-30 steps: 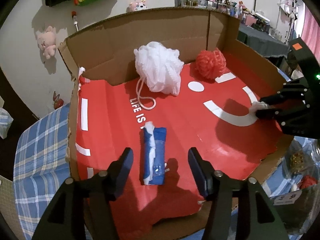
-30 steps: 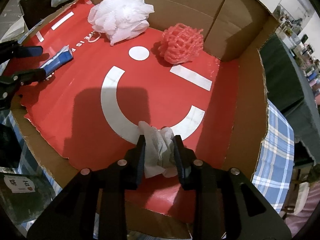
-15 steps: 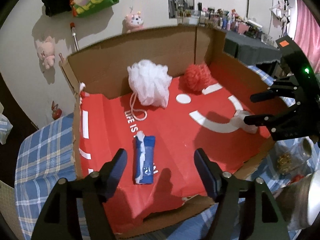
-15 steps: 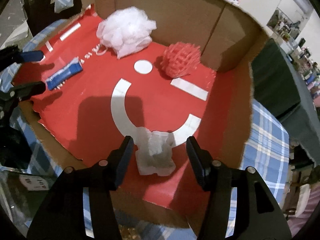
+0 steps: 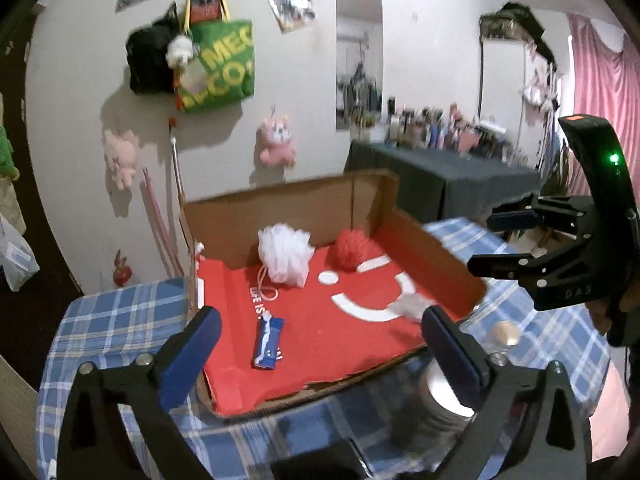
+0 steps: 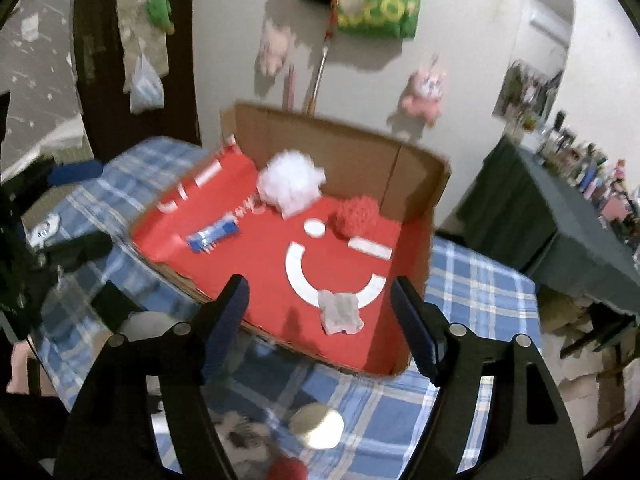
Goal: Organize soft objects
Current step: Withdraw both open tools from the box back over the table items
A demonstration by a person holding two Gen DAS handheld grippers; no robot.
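My left hand-held gripper [image 5: 316, 334] is standing wide apart with nothing between its pads, its jaws having just been opening. My right hand-held gripper [image 6: 320, 312] is also gaping and gripping nothing, its jaws likewise having just been opening.

Only the left wrist view is showing my right hand-held gripper from the side, hanging over the blue checked worktop [image 5: 112, 328] beyond the right wall of the cardboard box [image 5: 280, 208]. Only the right wrist view is showing the crumpled white cloth [image 6: 340, 312] clearly; in the left view it is blurring behind a finger.

That cloth is lying on the red box floor, over the lower end of the white arc. The blue and white packet [image 5: 267, 344] is lying flat near the front left. The white mesh puff [image 5: 285, 254] and the red mesh puff [image 5: 352, 250] are sitting side by side against the back wall, well apart from the cloth and the packet.
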